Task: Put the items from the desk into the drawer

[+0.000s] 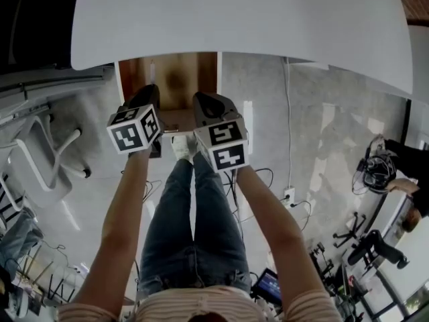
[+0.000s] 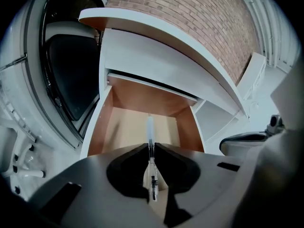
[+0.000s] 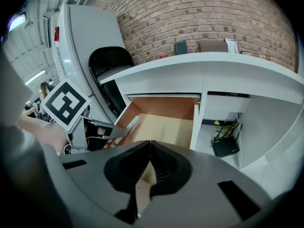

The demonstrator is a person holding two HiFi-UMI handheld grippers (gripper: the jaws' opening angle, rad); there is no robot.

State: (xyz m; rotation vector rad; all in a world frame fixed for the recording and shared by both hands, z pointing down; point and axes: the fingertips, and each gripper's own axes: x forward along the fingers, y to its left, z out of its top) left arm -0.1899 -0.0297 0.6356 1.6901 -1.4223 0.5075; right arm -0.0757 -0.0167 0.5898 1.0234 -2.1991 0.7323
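The wooden drawer (image 1: 175, 79) stands pulled open under the white desk (image 1: 241, 19). Its pale floor (image 2: 137, 125) looks bare. My left gripper (image 2: 151, 148) is shut on a slim clear pen (image 2: 150, 127), whose tip sticks out forward over the drawer. From the right gripper view the same pen (image 3: 131, 123) shows beside the drawer's left wall (image 3: 124, 115). My right gripper (image 3: 150, 144) hangs in front of the drawer (image 3: 166, 127), its jaws shut with nothing between them. Seen from the head, both grippers, left (image 1: 149, 92) and right (image 1: 209, 102), sit side by side before the drawer.
A black chair (image 3: 111, 61) stands left of the desk. A small black box with cables (image 3: 224, 146) lies on the floor under the desk's right half. Several small items (image 3: 212, 46) stand along the desk's back by the brick wall. A white chair base (image 1: 47, 153) sits on the floor at my left.
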